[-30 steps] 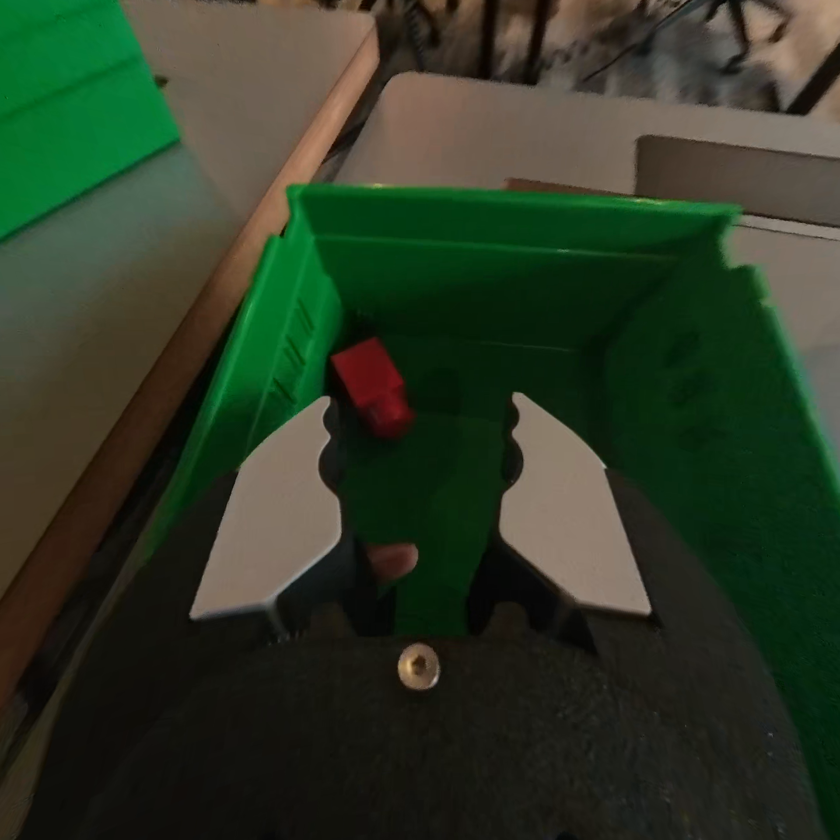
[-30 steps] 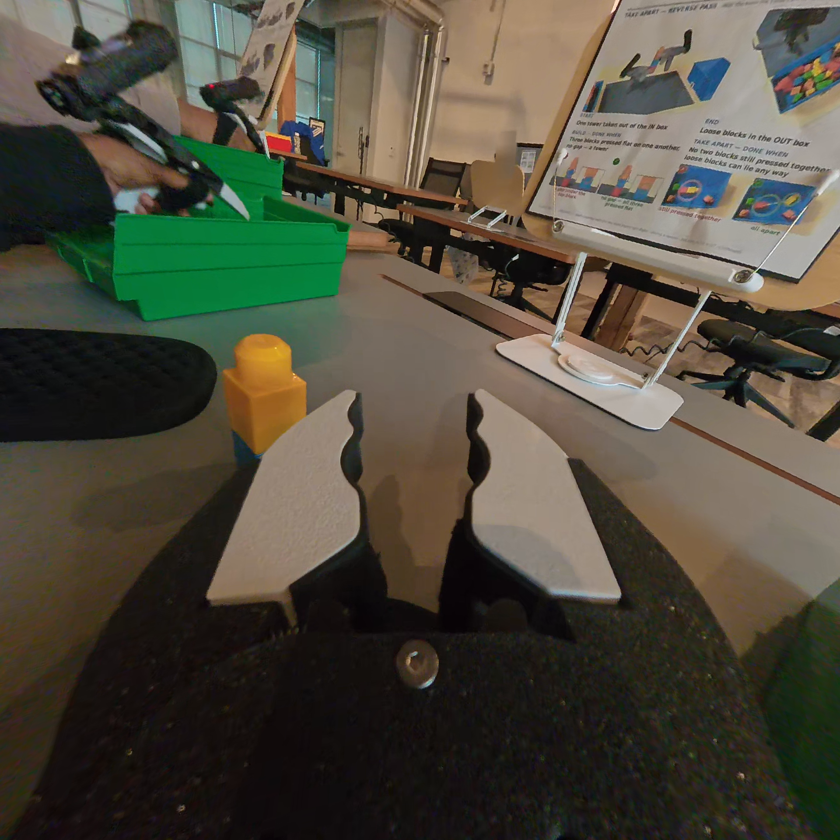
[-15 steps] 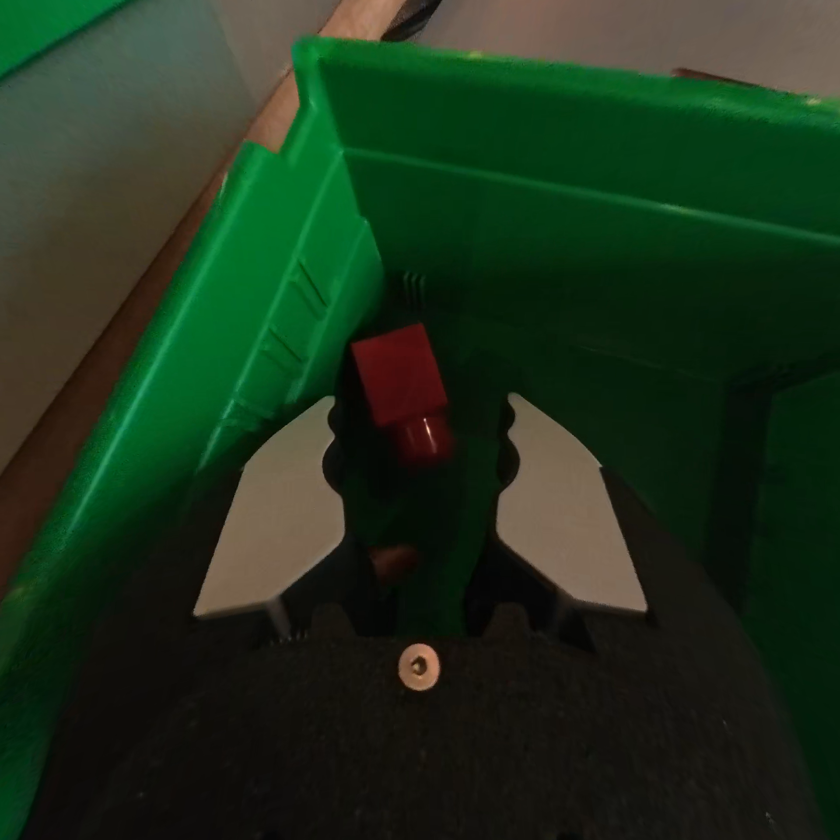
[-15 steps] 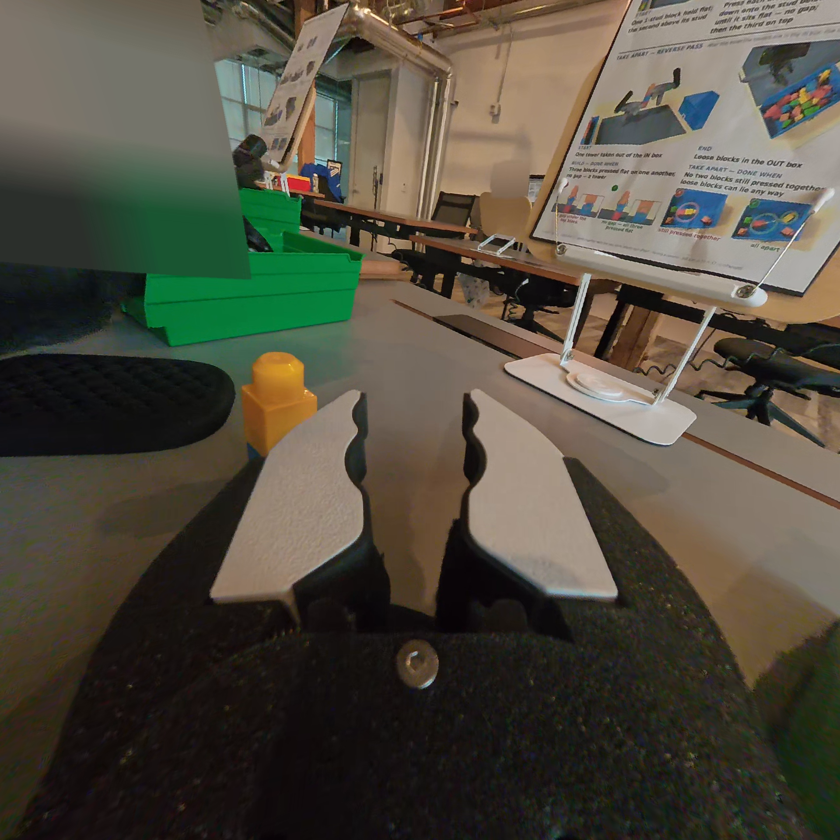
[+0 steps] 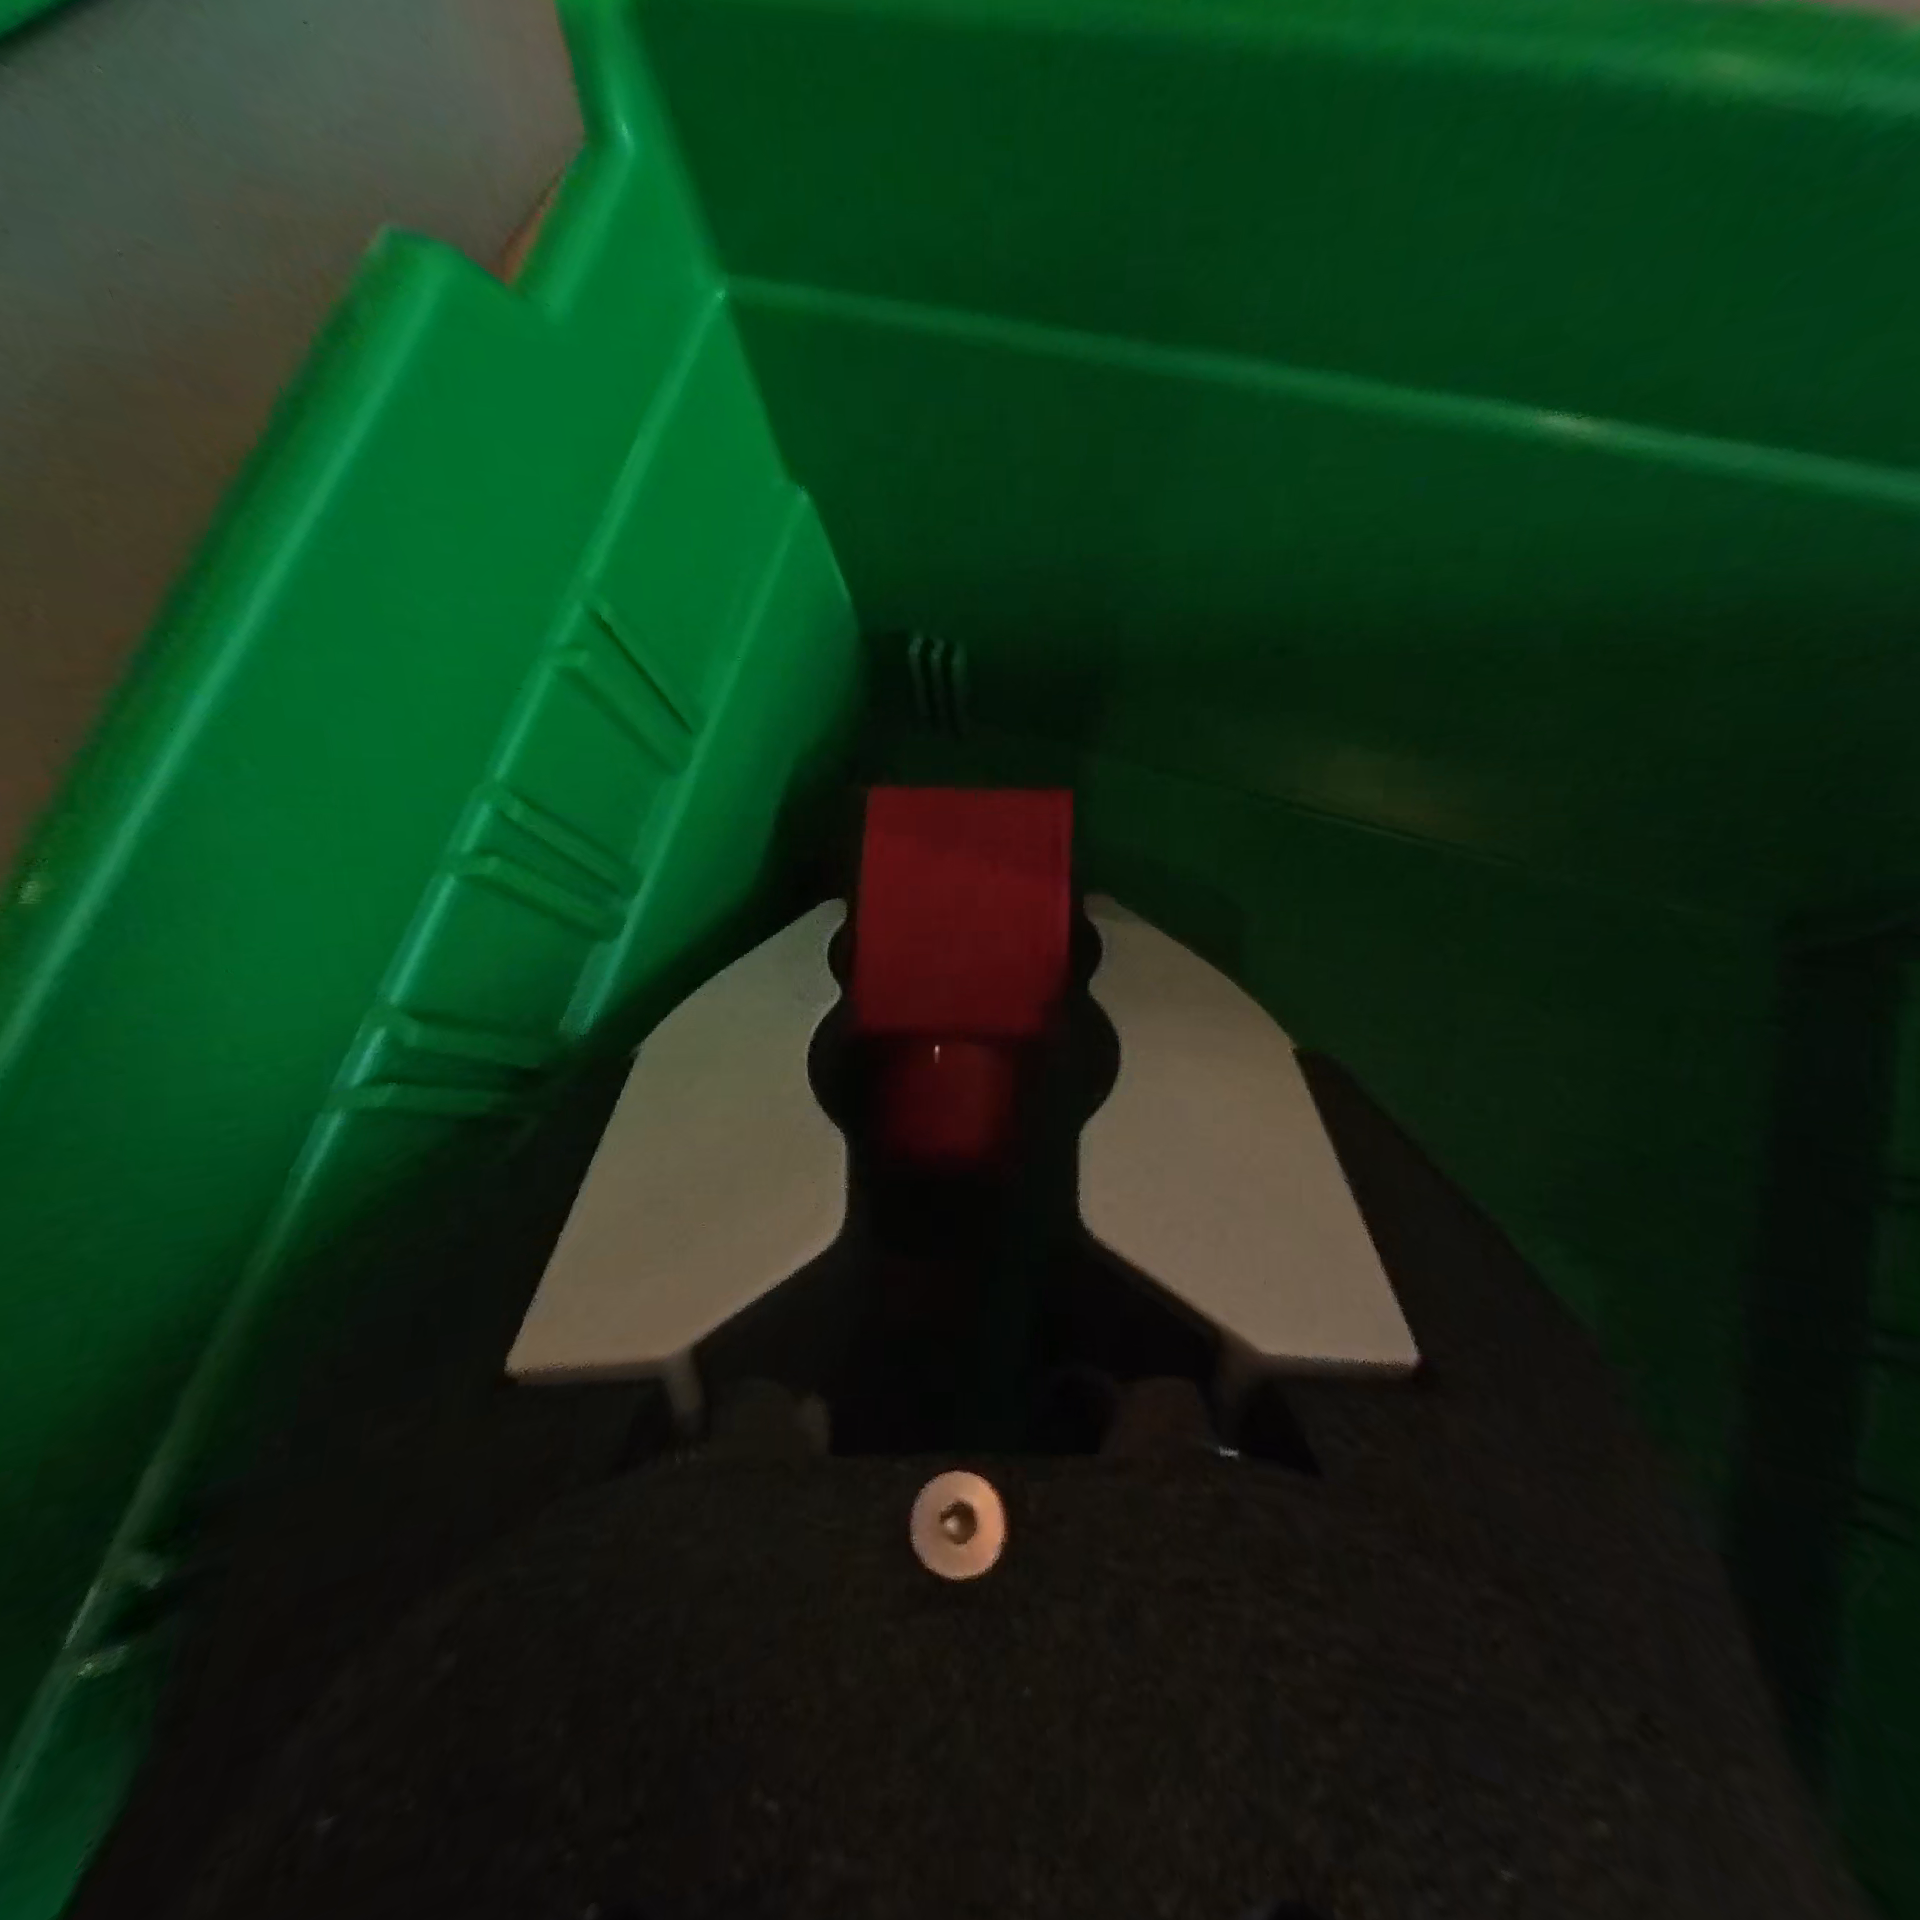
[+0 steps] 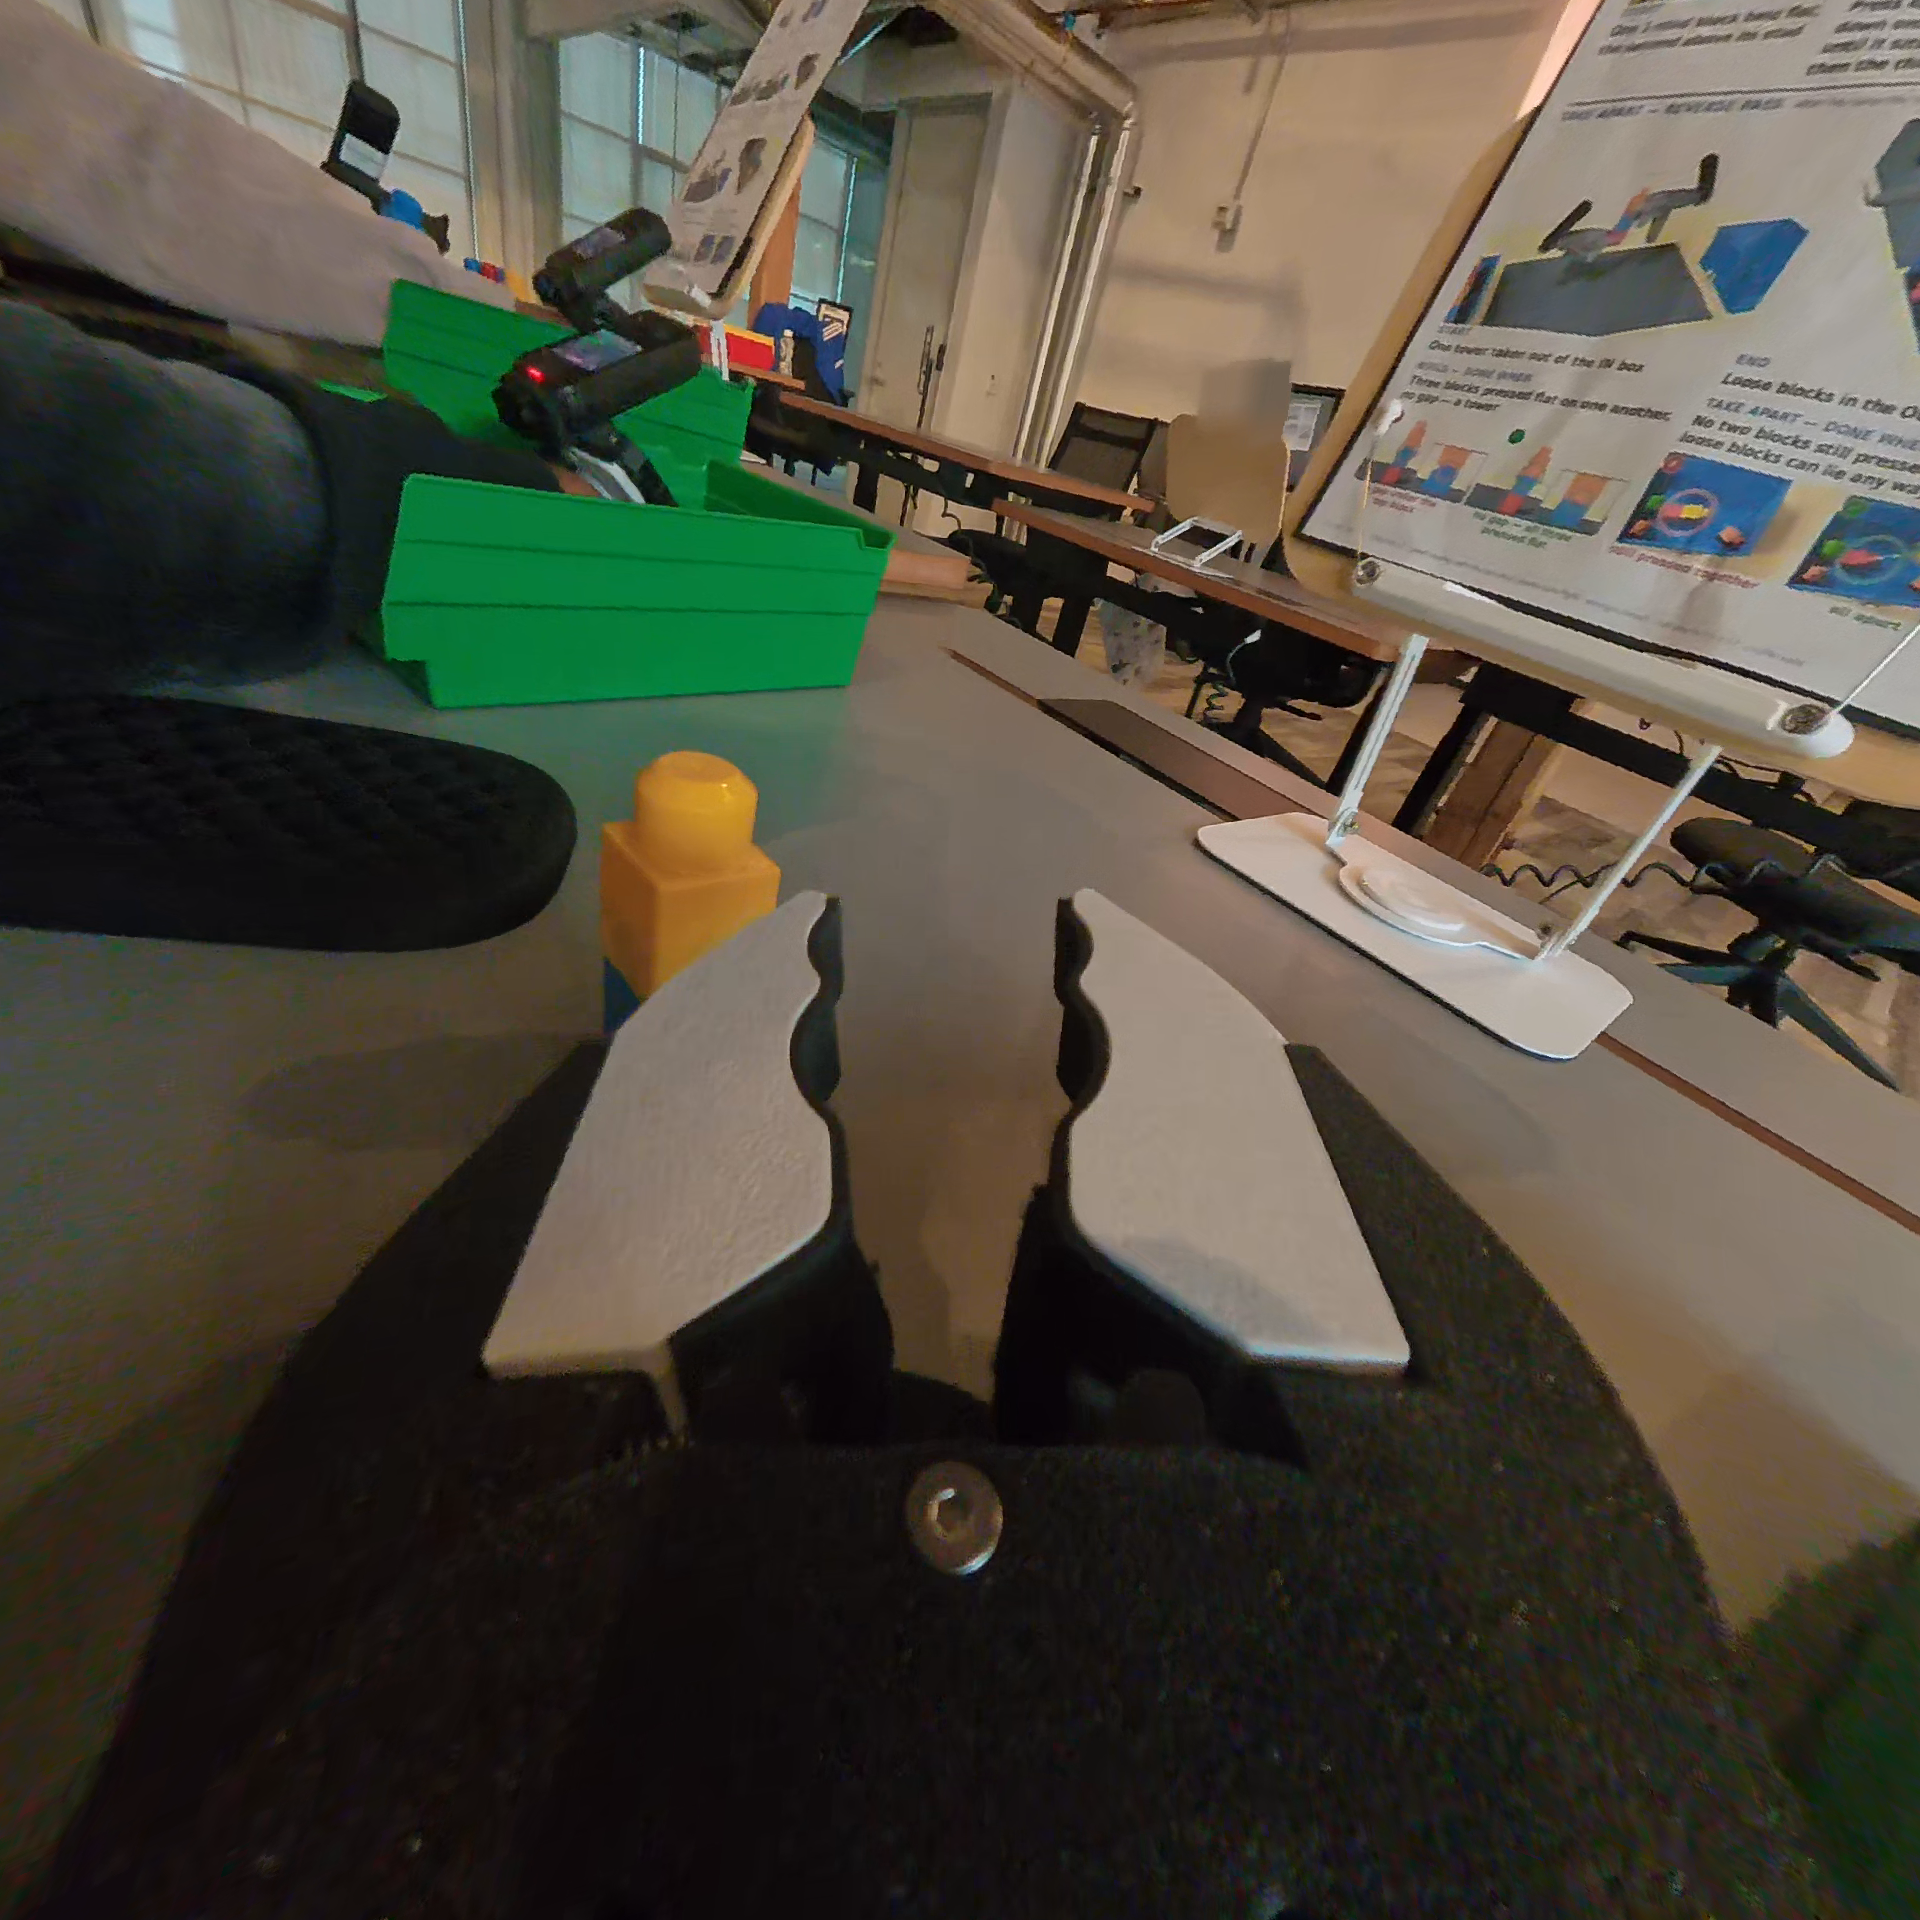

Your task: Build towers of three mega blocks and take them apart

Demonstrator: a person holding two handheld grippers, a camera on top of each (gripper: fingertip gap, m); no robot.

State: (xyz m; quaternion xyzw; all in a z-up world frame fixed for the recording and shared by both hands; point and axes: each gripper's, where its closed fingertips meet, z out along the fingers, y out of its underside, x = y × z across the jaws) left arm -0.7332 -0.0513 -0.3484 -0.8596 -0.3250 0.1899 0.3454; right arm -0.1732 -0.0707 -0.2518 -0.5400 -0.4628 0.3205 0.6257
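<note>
In the left wrist view, my left gripper point(image 5: 961, 920) is deep inside a green bin point(image 5: 1247, 312), near its far left corner. It is shut on a red mega block point(image 5: 966, 883) that lies on its side with its stud pointing toward the camera. In the right wrist view, my right gripper point(image 6: 940, 914) is open and empty, low over the grey table point(image 6: 1039, 790). A yellow block point(image 6: 686, 873) stands on a blue block point(image 6: 620, 992) just left of its left finger. The left gripper point(image 6: 597, 384) shows farther off, reaching into the green bin point(image 6: 623, 603).
A black mat point(image 6: 260, 821) lies on the table at the left. A second green bin point(image 6: 457, 332) stands behind the first. An instruction board on a white stand point(image 6: 1403, 914) is at the right. A person's dark sleeve point(image 6: 156, 499) is at the far left. About 55 centimeters separates my left fingertips from my right.
My left gripper has gone deeper into the bin and closed its fingers on the red block. My right gripper has stayed open in about the same place.
</note>
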